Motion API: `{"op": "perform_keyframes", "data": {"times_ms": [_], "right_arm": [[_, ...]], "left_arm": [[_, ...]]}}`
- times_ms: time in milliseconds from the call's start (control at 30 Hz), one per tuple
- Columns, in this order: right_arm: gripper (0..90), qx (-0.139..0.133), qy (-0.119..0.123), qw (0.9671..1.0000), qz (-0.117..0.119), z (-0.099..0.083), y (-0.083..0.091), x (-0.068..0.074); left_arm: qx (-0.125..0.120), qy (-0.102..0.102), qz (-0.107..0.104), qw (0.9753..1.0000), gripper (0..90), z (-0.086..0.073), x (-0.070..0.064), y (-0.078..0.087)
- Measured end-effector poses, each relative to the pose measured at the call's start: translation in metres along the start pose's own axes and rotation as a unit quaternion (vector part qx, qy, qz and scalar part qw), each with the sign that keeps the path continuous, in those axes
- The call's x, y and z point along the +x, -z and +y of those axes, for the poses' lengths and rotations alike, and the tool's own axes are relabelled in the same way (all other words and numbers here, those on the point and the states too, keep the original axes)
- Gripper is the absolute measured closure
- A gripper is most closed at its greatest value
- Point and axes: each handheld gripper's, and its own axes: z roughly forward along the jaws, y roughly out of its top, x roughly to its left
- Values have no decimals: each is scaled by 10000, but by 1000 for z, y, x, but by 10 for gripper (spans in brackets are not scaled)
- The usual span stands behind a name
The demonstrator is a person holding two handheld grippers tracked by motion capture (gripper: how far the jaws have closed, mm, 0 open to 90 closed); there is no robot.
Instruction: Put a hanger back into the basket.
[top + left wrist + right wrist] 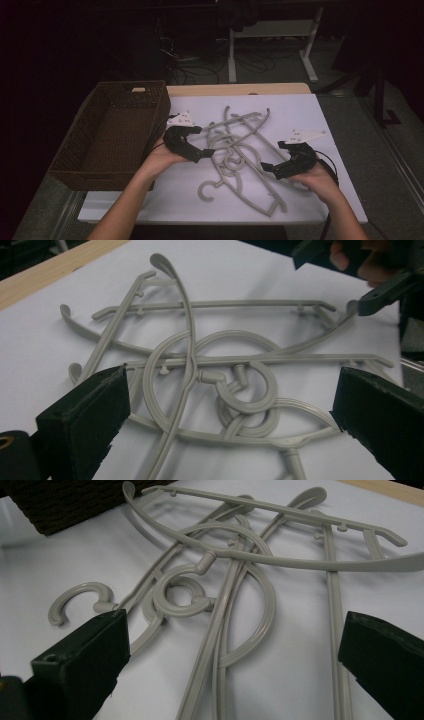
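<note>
A tangle of grey plastic hangers (pixel 240 160) lies in the middle of the white bench (pixel 320 115), between the 2 hands. Each hanger is thin and ribbed, with a curved shoulder bar, a straight lower bar with small pegs, and a round open hook; the hooks and bars cross and interlock, so I cannot tell exactly how many there are.

In the high view, the left tongs (pixel 209 151) sit just at the pile's left edge, held by the left hand (pixel 161 159), and the right tongs (pixel 265 167) sit at its right edge, held by the right hand (pixel 320 180). A dark woven basket (pixel 75 165) stands at the bench's left side, close behind the left hand.

The left gripper view looks across the pile (pixel 220 375) with its 2 black jaws spread wide on either side, nothing between them; it also shows the other tongs (pixel 370 295) at the far upper right, near the end of a hanger bar, and a strip of wooden edge (pixel 50 270) beyond the white surface.

The right gripper view looks over the hangers (pixel 230 580) from the opposite side, its jaws likewise spread wide and empty. Here 1 hook (pixel 75 602) lies free of the tangle at the left, and a corner of the basket (pixel 65 500) shows at the top left.
</note>
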Motion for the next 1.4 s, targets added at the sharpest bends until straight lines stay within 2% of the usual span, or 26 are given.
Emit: {"op": "perform_keyframes", "data": {"times_ms": [167, 300, 467, 567, 700, 767, 833, 1033, 1067, 1133, 1167, 1233, 1267, 1400], "right_arm": [[0, 15, 34, 10000, 17, -1, 1, 0], [0, 14, 35, 10000, 11, -1, 1, -1], [0, 32, 49, 10000, 17, -2, 0, -1], [0, 67, 66, 10000, 15, -2, -1, 0], [0, 76, 76, 9999, 12, -2, -1, 0], [0, 78, 68, 9999, 17, -2, -1, 0], [1, 71, 71, 9999, 21, -2, -1, 0], [2, 81, 76, 9999, 24, -2, -1, 1], [2, 83, 70, 9999, 29, -2, -1, 1], [2, 85, 70, 9999, 28, -2, -1, 1], [3, 83, 69, 9999, 28, -2, -1, 1], [3, 82, 67, 9999, 32, -2, -1, 1], [3, 83, 68, 9999, 32, -2, -1, 0], [3, 76, 66, 9999, 33, -2, -1, 0]], "left_arm": [[201, 36, 183, 9996, 74, -12, 8, -18], [238, 108, 303, 9992, 144, -23, 14, -27], [355, 57, 386, 9986, 224, -31, 17, -33], [566, -66, 572, 9967, 312, -39, 19, -41], [697, -107, 634, 9955, 396, -44, 22, -45], [807, -153, 698, 9942, 410, -46, 23, -47], [904, -168, 702, 9933, 464, -50, 24, -51], [1024, -274, 689, 9920, 544, -51, 23, -55], [1085, -329, 711, 9910, 572, -52, 23, -56], [1081, -313, 703, 9912, 585, -52, 24, -56], [1126, -332, 750, 9902, 612, -52, 25, -56], [1142, -334, 748, 9901, 644, -53, 25, -56], [1232, -363, 801, 9885, 654, -53, 25, -57], [1219, -347, 717, 9893, 704, -54, 25, -57]]}}
